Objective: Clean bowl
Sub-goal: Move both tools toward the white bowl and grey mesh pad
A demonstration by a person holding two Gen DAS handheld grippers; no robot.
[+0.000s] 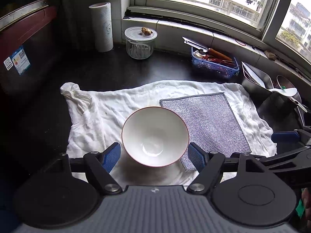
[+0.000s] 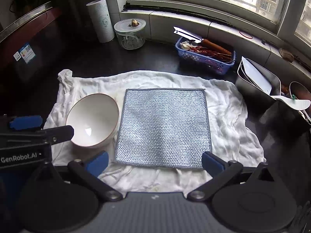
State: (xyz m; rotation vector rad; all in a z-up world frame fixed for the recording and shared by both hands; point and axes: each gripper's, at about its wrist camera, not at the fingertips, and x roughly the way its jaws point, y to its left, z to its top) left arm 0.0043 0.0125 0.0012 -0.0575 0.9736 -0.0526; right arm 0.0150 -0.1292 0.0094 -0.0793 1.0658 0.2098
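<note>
Bowl cleaning is set on a dark counter (image 2: pixel 155 58), where a white towel (image 2: pixel 233 116) lies spread. On its middle lies a flat silver mesh cloth (image 2: pixel 163 128); the white bowl (image 2: pixel 93 120) stands upright at the towel's left side, touching the cloth's left edge. The left gripper (image 1: pixel 154 155) is spread wide around the bowl without touching it. The right gripper (image 2: pixel 155 162) gapes wide at the cloth's near edge, holding nothing.
</note>
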